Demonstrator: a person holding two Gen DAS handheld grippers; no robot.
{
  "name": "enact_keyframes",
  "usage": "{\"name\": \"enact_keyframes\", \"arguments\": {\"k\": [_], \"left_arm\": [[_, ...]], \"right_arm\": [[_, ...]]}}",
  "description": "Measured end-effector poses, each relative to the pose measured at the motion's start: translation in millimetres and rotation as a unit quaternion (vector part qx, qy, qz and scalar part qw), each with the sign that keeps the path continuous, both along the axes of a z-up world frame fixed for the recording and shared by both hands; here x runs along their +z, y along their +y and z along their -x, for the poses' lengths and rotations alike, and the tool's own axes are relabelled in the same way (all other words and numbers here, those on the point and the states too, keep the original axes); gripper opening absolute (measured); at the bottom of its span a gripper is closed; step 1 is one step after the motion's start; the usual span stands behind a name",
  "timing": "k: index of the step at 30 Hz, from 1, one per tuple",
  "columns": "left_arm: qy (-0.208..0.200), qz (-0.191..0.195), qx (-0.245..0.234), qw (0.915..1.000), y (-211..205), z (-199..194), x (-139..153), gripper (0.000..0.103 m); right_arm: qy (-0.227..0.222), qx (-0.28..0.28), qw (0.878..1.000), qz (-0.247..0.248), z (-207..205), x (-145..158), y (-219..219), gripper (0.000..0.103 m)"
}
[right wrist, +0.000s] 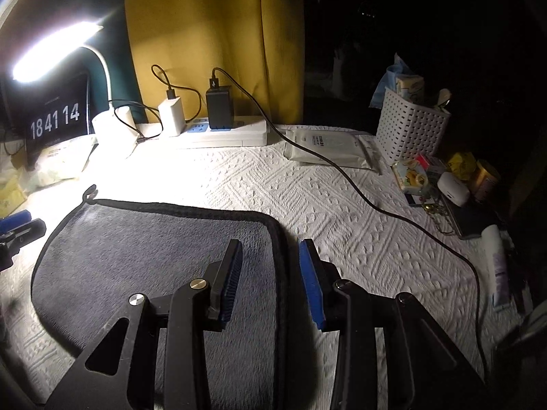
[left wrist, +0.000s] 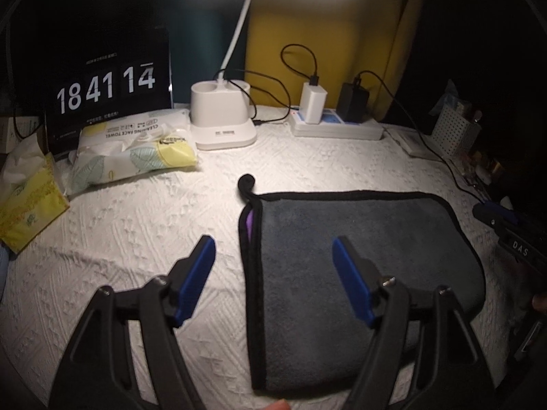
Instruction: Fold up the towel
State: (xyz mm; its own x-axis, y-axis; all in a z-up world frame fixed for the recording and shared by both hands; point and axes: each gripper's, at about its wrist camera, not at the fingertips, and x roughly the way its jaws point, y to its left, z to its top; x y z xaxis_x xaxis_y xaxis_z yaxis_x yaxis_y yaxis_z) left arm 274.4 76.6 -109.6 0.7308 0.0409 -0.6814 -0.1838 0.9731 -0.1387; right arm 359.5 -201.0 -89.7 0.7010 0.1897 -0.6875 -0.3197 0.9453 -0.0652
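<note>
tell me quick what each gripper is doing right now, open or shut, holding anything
Left gripper: open, holding nothing, straddling the left edge of the grey towel.
Right gripper: open, holding nothing, straddling the towel's right edge.

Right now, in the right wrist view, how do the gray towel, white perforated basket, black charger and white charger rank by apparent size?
1. gray towel, though nearest the camera.
2. white perforated basket.
3. black charger.
4. white charger, only slightly smaller; nearly alike.

Far left of the grippers, the black clock screen (left wrist: 106, 85) reads "18 41 14". The wipes pack (left wrist: 136, 147) beneath it says "CLEANING FACE TOWEL". The right gripper (left wrist: 519, 249) bears "DAS".
</note>
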Motion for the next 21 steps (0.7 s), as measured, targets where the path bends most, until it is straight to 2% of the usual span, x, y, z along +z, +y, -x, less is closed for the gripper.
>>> {"name": "enact_keyframes", "arguments": {"k": [21], "left_arm": [[-0.024, 0.000, -0.011, 0.9997, -18, 60, 16, 0.072]], "right_arm": [[-0.012, 0.004, 1.000, -0.006, 59, 15, -10, 0.037]]}}
